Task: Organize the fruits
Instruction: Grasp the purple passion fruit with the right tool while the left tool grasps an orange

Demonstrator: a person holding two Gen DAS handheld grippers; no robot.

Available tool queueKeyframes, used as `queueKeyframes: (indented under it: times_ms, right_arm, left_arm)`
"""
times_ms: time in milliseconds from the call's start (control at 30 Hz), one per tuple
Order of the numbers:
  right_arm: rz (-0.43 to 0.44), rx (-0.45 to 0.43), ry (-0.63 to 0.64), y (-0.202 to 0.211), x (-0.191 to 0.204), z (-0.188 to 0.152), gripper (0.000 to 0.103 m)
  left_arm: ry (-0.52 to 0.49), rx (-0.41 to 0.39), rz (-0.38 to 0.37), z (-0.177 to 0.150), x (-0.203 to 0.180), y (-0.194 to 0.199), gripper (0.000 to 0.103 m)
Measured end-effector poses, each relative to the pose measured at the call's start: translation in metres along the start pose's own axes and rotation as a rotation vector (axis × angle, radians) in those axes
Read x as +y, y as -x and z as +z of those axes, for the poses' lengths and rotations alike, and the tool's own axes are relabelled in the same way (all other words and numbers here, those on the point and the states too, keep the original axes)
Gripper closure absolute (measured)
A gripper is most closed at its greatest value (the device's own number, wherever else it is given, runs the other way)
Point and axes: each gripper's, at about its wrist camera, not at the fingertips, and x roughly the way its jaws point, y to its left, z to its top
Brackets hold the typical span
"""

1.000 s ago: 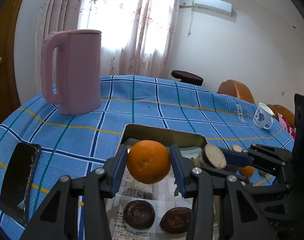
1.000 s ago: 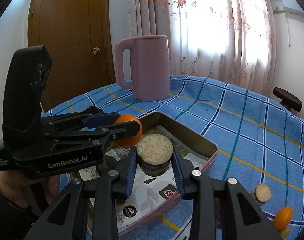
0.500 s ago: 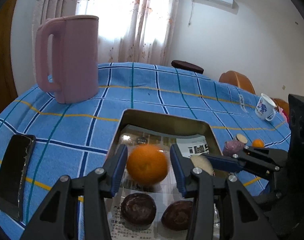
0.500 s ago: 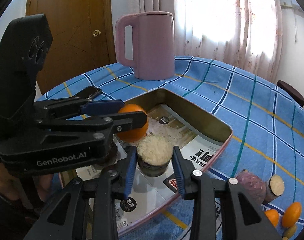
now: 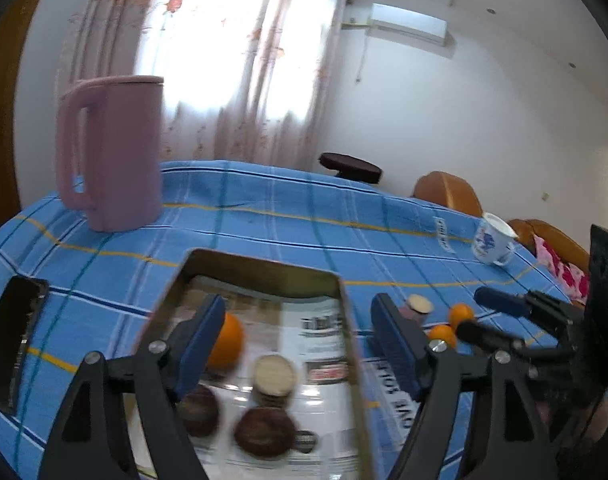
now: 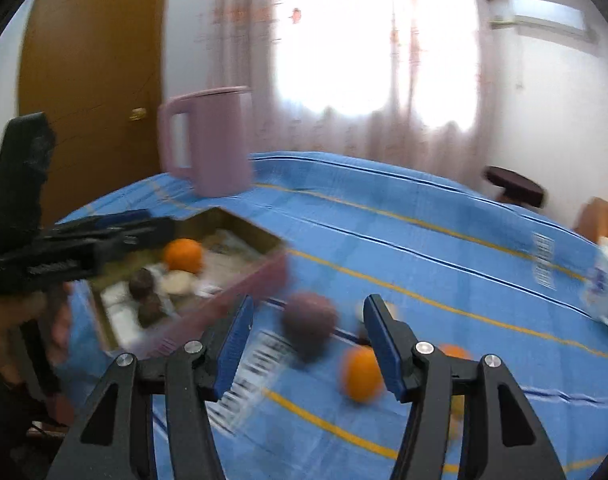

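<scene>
A newspaper-lined metal tray [image 5: 264, 270] [image 6: 264, 276] sits on the blue checked tablecloth. In it lie an orange [image 5: 228, 340] [image 6: 183, 255], a cut piece with a pale face [image 5: 275, 374] and two dark round fruits [image 5: 264, 434]. My left gripper [image 5: 298, 344] is open and empty above the tray. My right gripper [image 6: 306, 344] is open and empty to the right of the tray, over a purple fruit [image 6: 309, 322] and a small orange [image 6: 360, 374] on the cloth. Both views are blurred by motion.
A pink jug [image 5: 110, 152] stands behind the tray. A black phone [image 5: 14, 336] lies at the left. A blue-and-white cup [image 5: 492, 240] stands at the far right. More small oranges [image 5: 460, 314] and a cut piece [image 5: 418, 304] lie right of the tray.
Both grippers opened: the left let go of the orange and the right let go of the cut piece, both now in the tray. The right gripper swung right, away from the tray.
</scene>
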Motion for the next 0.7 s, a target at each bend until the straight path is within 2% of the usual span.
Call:
queueKeyframes:
  times_ms: [133, 200, 300, 333, 400, 567, 667, 700]
  right_arm:
    - [-0.05, 0.012, -0.042, 0.001, -0.021, -0.006, 0.044]
    - [-0.026, 0.011, -0.038, -0.005, -0.018, -0.002, 0.044]
    - [0.01, 0.053, 0.045, -0.026, 0.004, 0.005, 0.044]
    - [0.019, 0.064, 0.069, -0.034, 0.011, 0.006, 0.044]
    - [0.03, 0.093, 0.115, -0.046, 0.022, 0.009, 0.044]
    - [0.022, 0.157, 0.182, -0.075, 0.04, 0.01, 0.044]
    - [0.002, 0.251, 0.213, -0.097, 0.044, 0.006, 0.044]
    - [-0.013, 0.252, 0.213, -0.098, 0.043, 0.006, 0.046]
  left_arm:
    - [-0.051, 0.02, -0.033, -0.004, -0.029, -0.01, 0.025]
    - [-0.067, 0.033, -0.033, -0.005, -0.04, -0.016, 0.025]
    - [-0.087, 0.023, -0.004, -0.004, -0.047, -0.017, 0.022]
    - [-0.088, 0.016, 0.017, -0.004, -0.045, -0.016, 0.02]
    - [-0.068, 0.003, 0.044, -0.003, -0.038, -0.012, 0.009]
    - [0.003, -0.021, 0.066, -0.001, -0.012, -0.006, 0.007]
    - [0.02, -0.015, 0.049, -0.003, -0.008, -0.006, 0.007]
    - [0.019, -0.014, 0.045, -0.004, -0.008, -0.005, 0.007]
